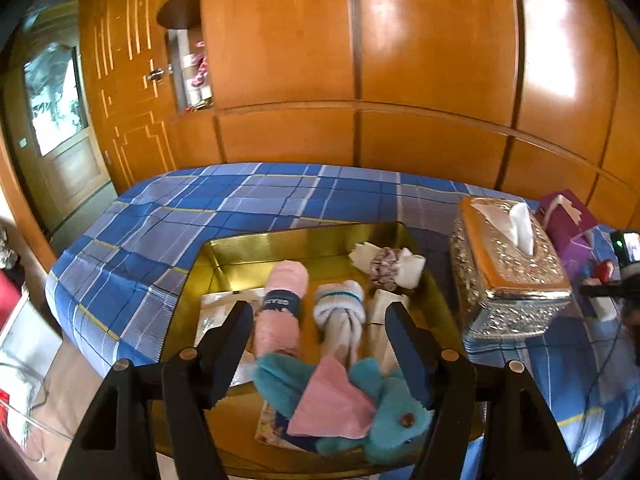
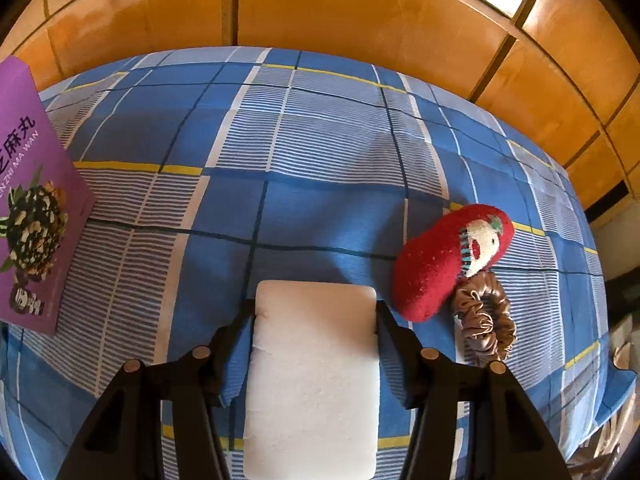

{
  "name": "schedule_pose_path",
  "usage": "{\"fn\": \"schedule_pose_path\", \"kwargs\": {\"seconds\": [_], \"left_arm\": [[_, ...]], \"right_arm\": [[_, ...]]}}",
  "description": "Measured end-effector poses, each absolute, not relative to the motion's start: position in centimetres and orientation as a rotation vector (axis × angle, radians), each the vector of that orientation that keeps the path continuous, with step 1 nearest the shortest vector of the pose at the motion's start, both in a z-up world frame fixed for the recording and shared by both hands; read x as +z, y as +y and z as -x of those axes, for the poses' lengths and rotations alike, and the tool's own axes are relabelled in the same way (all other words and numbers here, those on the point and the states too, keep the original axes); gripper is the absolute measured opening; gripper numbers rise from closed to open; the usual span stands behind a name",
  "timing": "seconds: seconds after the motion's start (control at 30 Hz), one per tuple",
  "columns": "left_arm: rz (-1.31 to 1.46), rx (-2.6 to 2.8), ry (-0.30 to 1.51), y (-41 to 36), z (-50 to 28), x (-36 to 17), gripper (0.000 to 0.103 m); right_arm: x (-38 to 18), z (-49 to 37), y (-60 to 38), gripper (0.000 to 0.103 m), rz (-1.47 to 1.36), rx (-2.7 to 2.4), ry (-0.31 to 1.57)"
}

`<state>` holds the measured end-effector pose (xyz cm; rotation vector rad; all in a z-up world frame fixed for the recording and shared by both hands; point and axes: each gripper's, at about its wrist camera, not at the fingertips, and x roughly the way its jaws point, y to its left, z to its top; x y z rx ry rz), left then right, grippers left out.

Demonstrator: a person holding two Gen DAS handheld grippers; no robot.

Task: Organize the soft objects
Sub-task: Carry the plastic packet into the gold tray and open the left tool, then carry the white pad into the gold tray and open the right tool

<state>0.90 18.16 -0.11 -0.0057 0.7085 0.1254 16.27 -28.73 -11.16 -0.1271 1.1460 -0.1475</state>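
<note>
Right wrist: sponge [image 2: 314, 372] between tongs [image 2: 316, 320].

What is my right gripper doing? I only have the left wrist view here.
Observer: The right gripper is shut on a white sponge block, fingers against both its sides.
Operator: Any soft things on the bed near it?
Observer: A red plush toy lies on the bedsheet to the right of the block.
Operator: Is that all?
Observer: A brown scrunchie lies against the plush's near end.
</note>
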Motion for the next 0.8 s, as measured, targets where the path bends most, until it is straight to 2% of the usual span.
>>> {"fn": "schedule_pose_path", "kwargs": {"seconds": [0.17, 0.37, 0.53, 0.8], "left_arm": [[-0.021, 0.098, 0.7, 17.1, -0.4, 0.0, 0.069], [-0.035, 0.07, 0.708, 16.3, 0.0, -0.3, 0.069], [-0.035, 0.061, 0.715, 16.1, 0.0, -0.7, 0.069], [-0.036, 0.06, 0.729, 16.4, 0.0, -1.4, 0.069]], "right_arm": [[-10.8, -16.8, -28.6, 0.056, 0.122, -0.162, 1.17], [-7.8, -18.0, -27.9, 0.055, 0.074, -0.143, 1.123], [-2.8, -18.5, -26.8, 0.055, 0.073, -0.121, 1.021], [9.3, -17.6, -21.2, 0.055, 0.131, 0.033, 0.762]]}}
